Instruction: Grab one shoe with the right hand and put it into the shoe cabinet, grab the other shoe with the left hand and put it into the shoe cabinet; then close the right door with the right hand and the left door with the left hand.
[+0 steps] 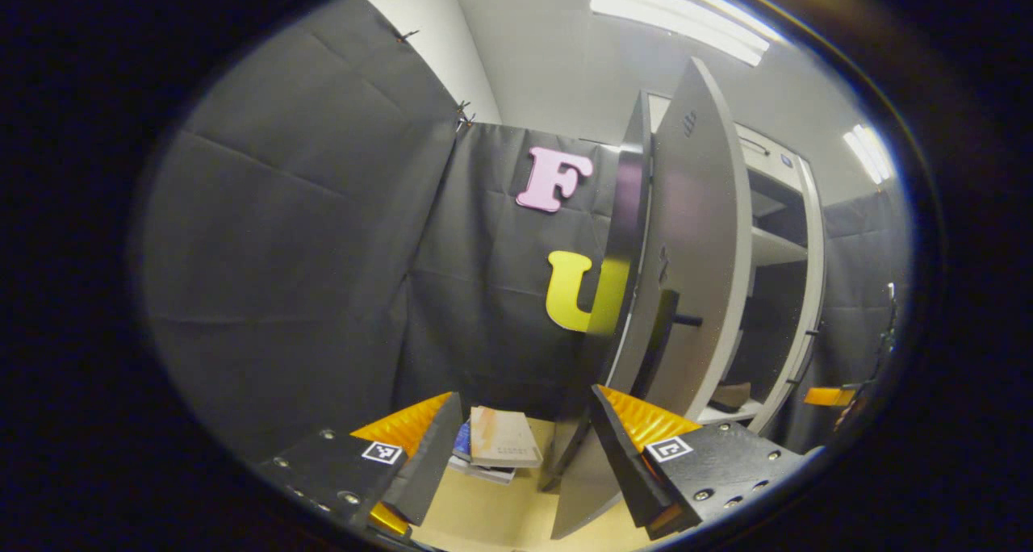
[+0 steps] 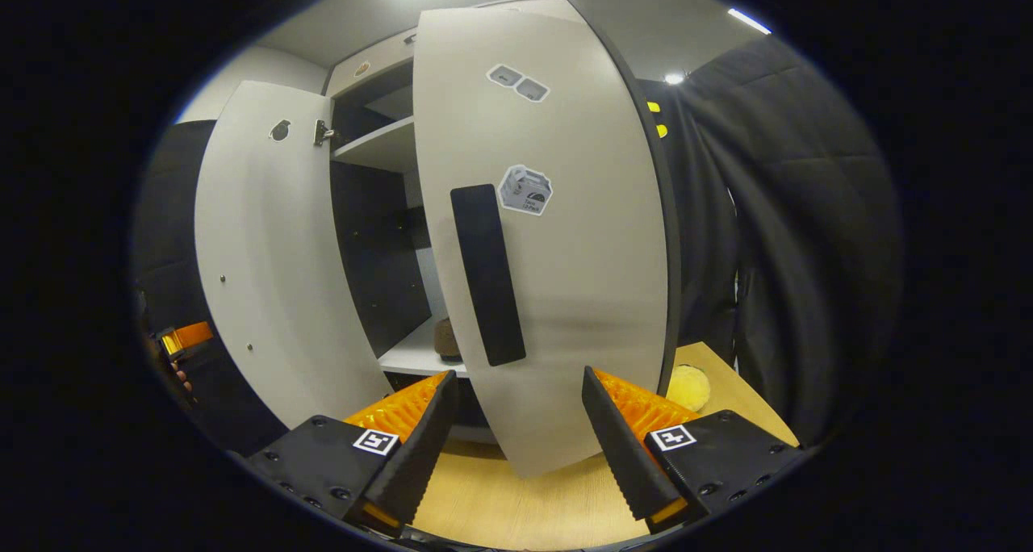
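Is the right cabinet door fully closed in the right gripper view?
No. The right door stands ajar, with a shelf visible past its edge.

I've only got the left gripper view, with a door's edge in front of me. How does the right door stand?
Observer: In the right gripper view, the right door stands partly open, directly ahead of the right gripper.
Operator: Is that gripper holding anything?
Observer: No, its fingers are apart with nothing between them.
Operator: Anything lying near that door?
Observer: A round yellow thing lies on the wooden surface just right of the door's lower edge.
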{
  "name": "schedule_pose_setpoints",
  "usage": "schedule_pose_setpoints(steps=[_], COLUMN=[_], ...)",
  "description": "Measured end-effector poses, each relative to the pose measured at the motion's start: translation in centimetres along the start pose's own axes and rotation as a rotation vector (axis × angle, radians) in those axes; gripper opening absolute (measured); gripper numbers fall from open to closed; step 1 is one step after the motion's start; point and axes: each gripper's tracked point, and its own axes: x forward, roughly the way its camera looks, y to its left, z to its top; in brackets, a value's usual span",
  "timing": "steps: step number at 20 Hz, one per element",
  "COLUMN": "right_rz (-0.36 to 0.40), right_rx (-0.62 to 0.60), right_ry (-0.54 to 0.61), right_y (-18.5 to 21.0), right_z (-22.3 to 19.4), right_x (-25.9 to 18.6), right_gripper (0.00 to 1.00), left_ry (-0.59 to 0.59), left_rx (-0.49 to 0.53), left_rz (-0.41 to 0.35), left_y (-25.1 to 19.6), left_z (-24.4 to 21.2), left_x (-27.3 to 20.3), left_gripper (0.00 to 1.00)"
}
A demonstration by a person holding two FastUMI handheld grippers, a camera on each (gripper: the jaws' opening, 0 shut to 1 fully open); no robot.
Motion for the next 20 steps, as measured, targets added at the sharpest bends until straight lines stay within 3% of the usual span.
schedule_pose_setpoints(steps=[4, 5, 7, 8, 13, 15, 16, 20], right_rz=[-0.028, -0.037, -0.055, -0.067, -0.098, -0.118, -0.126, -0.085], right_rx=[-0.017, -0.023, -0.033, -0.037, 0.012, 0.019, 0.017, 0.017], right_ry=[0.016, 0.021, 0.041, 0.051, 0.067, 0.026, 0.014, 0.02], right_y=[0.0, 0.0, -0.1, -0.4, -1.1, -2.2, -2.8, -4.5], right_z=[-1.6, -2.0, -3.0, -3.5, -4.8, -4.0, -3.9, -3.7], right_x=[-1.3, -1.7, -2.4, -2.8, -3.7, -3.3, -3.1, -1.9], right_gripper=[0.97, 0.98, 0.97, 0.97, 0.98, 0.98, 0.97, 0.98], left_ry=[-0.016, -0.019, -0.017, -0.012, 0.028, 0.035, 0.038, 0.031], left_rx=[-0.024, -0.009, 0.011, 0.021, 0.033, 0.066, 0.084, 0.213], left_rz=[-0.06, -0.079, -0.126, -0.147, -0.237, -0.245, -0.246, -0.226], left_y=[0.4, 0.2, -0.7, -1.2, -3.9, -4.4, -4.6, -5.9], left_z=[1.5, 1.8, 2.0, 2.0, 1.6, 1.9, 2.1, 2.9], left_x=[3.4, 4.1, 5.1, 6.2, 8.9, 9.1, 9.0, 8.2], left_gripper=[0.93, 0.85, 0.99, 0.94, 0.94, 0.99, 0.93, 0.94])
